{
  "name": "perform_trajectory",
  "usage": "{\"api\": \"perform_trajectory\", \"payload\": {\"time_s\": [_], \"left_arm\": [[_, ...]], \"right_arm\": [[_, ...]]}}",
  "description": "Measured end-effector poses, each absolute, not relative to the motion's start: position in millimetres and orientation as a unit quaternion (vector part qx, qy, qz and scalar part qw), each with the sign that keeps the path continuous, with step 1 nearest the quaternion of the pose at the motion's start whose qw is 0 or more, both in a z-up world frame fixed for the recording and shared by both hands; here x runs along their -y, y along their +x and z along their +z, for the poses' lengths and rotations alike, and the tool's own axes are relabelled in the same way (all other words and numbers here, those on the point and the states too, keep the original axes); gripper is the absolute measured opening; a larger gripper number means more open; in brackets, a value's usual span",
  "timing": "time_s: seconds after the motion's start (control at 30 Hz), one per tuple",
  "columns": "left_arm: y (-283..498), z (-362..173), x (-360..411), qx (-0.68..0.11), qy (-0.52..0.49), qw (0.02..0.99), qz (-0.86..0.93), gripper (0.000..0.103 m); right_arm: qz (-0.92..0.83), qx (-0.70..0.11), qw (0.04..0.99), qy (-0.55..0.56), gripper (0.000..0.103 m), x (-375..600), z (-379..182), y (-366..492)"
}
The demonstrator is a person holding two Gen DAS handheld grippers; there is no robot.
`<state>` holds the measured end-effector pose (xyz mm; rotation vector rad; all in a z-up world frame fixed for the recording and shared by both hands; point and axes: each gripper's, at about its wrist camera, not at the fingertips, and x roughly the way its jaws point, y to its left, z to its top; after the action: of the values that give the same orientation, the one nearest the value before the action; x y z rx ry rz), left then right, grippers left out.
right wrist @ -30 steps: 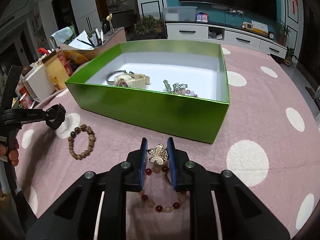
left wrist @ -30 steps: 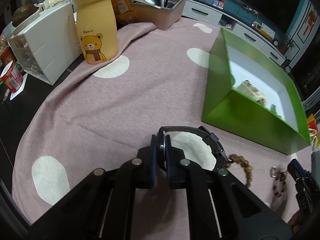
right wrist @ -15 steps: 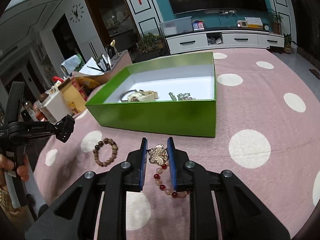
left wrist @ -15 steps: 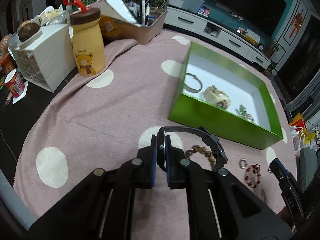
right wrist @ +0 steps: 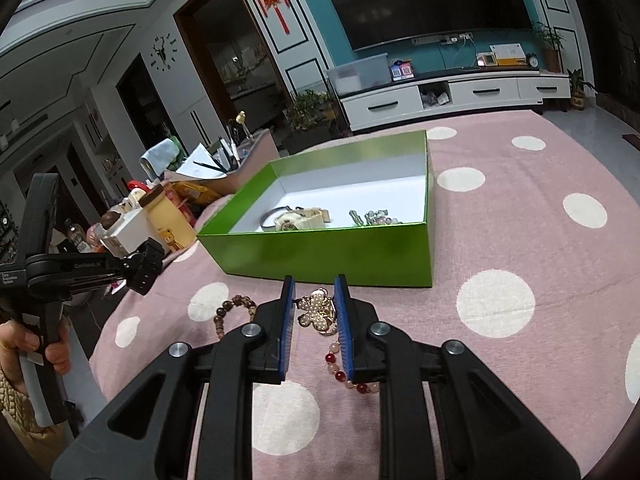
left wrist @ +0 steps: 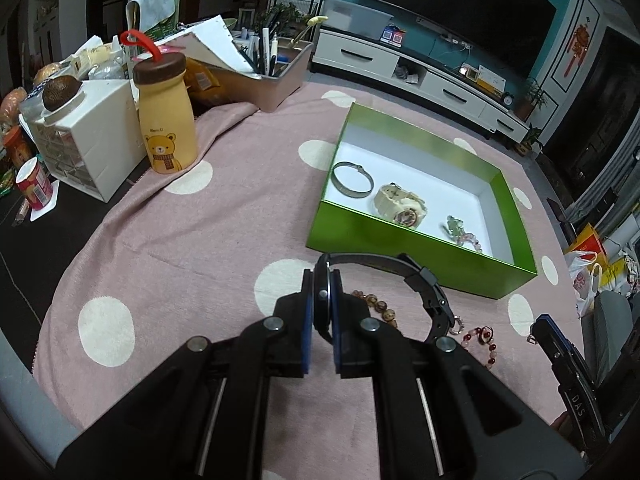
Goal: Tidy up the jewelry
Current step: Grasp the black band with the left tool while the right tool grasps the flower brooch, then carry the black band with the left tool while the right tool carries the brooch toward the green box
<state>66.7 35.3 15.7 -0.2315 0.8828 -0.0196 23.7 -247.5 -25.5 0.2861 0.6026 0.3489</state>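
Observation:
My left gripper (left wrist: pixel 321 280) is shut on a black watch (left wrist: pixel 416 276), held above the pink dotted cloth. My right gripper (right wrist: pixel 315 292) is shut on the gold flower charm of a red bead bracelet (right wrist: pixel 318 312); its beads hang below the pads. The green box (left wrist: pixel 400 240) holds a silver bangle (left wrist: pixel 352 180), a cream watch (left wrist: pixel 400 204) and a green bead piece (left wrist: pixel 460 232). A brown bead bracelet (right wrist: pixel 234 308) lies on the cloth before the box. In the right wrist view the left gripper (right wrist: pixel 148 268) shows at far left, held by a hand.
A yellow bear bottle (left wrist: pixel 166 120), a white drawer unit (left wrist: pixel 88 140) and a pen tray (left wrist: pixel 272 76) stand at the cloth's far left edge. A small ring (left wrist: pixel 458 322) lies on the cloth near the brown beads (left wrist: pixel 380 306).
Both grippers have risen and pulled back from the box with their pieces. The red bracelet now hangs off the cloth, and the box interior shows more fully in the left wrist view.

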Motion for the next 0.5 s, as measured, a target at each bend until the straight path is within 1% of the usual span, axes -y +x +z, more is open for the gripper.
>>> {"api": "perform_trajectory", "payload": {"time_s": [0.5], "left_arm": [[61.6, 28.2, -19.4, -0.411, -0.103, 0.905, -0.025, 0.007]], "right_arm": [[0.181, -0.279, 0.932, 0.148, 0.02, 252.3, -17.6, 12.8]]}}
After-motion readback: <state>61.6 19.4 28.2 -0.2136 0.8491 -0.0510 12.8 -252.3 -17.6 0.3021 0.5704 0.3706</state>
